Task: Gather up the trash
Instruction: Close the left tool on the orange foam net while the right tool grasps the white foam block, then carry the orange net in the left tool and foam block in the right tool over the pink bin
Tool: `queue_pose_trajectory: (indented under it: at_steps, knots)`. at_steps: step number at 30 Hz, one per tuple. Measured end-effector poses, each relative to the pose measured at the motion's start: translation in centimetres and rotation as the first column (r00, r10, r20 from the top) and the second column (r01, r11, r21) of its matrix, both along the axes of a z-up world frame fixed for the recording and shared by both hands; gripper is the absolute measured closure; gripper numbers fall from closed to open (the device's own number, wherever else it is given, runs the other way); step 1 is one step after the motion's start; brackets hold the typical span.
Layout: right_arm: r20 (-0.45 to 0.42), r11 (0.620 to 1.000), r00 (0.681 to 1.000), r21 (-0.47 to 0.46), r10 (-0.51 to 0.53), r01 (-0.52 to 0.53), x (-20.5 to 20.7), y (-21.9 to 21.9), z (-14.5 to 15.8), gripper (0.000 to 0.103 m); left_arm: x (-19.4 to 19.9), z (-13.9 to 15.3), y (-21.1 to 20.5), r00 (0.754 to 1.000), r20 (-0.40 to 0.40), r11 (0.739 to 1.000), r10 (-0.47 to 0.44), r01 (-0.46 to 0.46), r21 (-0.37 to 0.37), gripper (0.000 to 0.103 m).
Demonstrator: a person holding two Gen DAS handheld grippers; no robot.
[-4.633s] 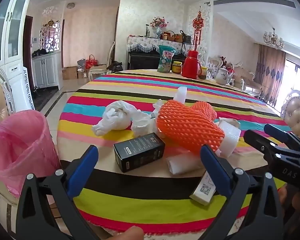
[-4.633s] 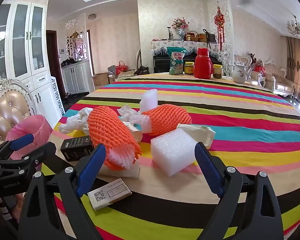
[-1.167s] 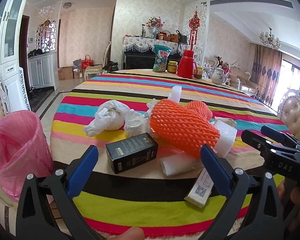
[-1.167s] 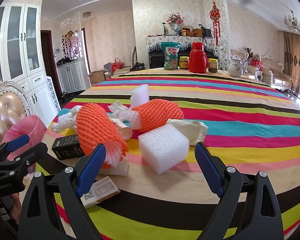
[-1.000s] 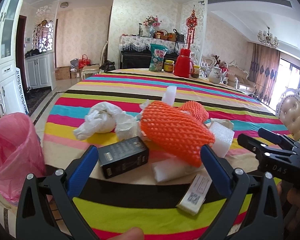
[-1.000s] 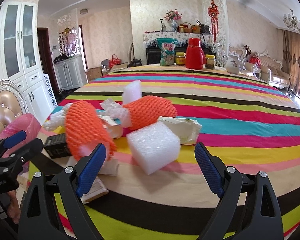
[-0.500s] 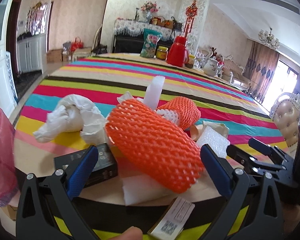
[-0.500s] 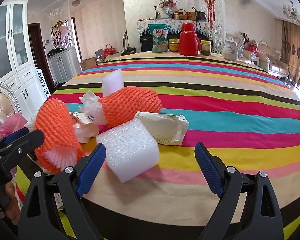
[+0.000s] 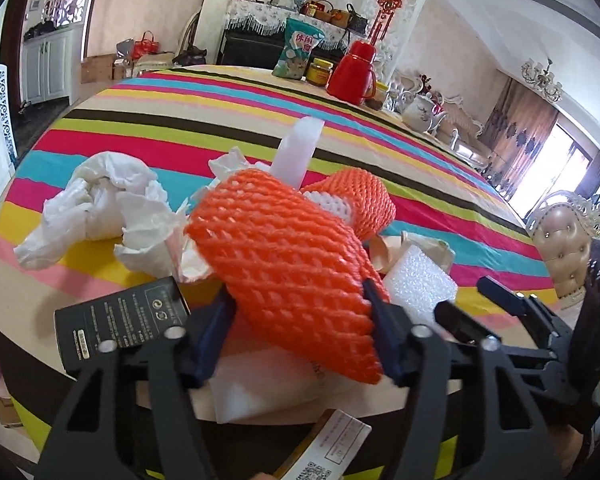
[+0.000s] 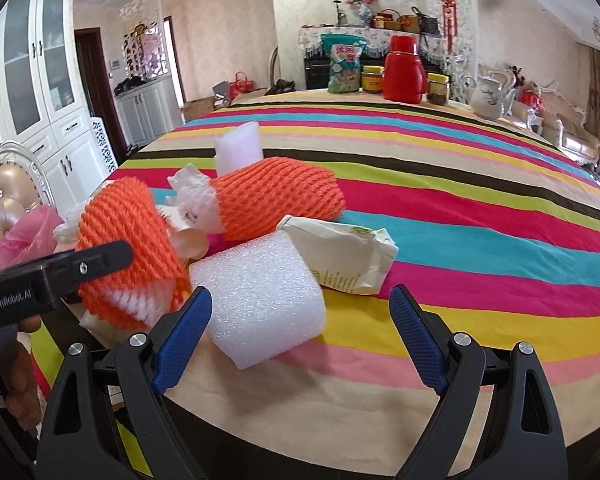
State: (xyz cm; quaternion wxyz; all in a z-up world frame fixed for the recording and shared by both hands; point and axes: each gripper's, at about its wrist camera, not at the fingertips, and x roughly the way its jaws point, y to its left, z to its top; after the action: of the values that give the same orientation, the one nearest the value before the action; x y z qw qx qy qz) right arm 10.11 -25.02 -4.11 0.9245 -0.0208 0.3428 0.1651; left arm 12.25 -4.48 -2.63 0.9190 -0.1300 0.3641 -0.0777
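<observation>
Near the striped table's (image 9: 180,112) front edge, the left gripper (image 9: 300,320) is closing, its blue pads against both sides of the orange foam net (image 9: 284,272); only this view shows the black box (image 9: 120,324) beside it. Only the right wrist view shows the right gripper (image 10: 300,336) spread wide, nothing clamped, the white foam block (image 10: 260,296) just ahead, and the pink bin bag (image 10: 24,236) at left.

The left gripper (image 9: 300,312) pointed down over the orange net (image 9: 284,272), its jaws closing with both blue pads against the net's sides. Right of the net, the right gripper (image 10: 300,340) stood wide, pads touching nothing.
</observation>
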Motion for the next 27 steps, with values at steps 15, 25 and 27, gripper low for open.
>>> queue_pose_trajectory:
  at_steps: [15,25,27]
  knots:
    - [-0.054,0.997,0.997,-0.046,0.062,-0.065,1.0,2.5,-1.1,0.019,-1.4,2.4,0.8,0.996,0.093,1.0,0.002,-0.005,0.028,0.056]
    - [-0.061,0.995,0.995,-0.056,0.083,-0.087,0.6,2.8,-1.0,0.035,-2.3,3.3,2.2,0.991,0.129,0.999,0.029,-0.034,0.036,0.056]
    - [-0.052,0.995,0.995,-0.052,0.082,-0.084,0.4,2.7,-0.7,0.035,-2.7,3.7,2.6,0.99,0.135,0.999,0.037,-0.042,0.034,0.056]
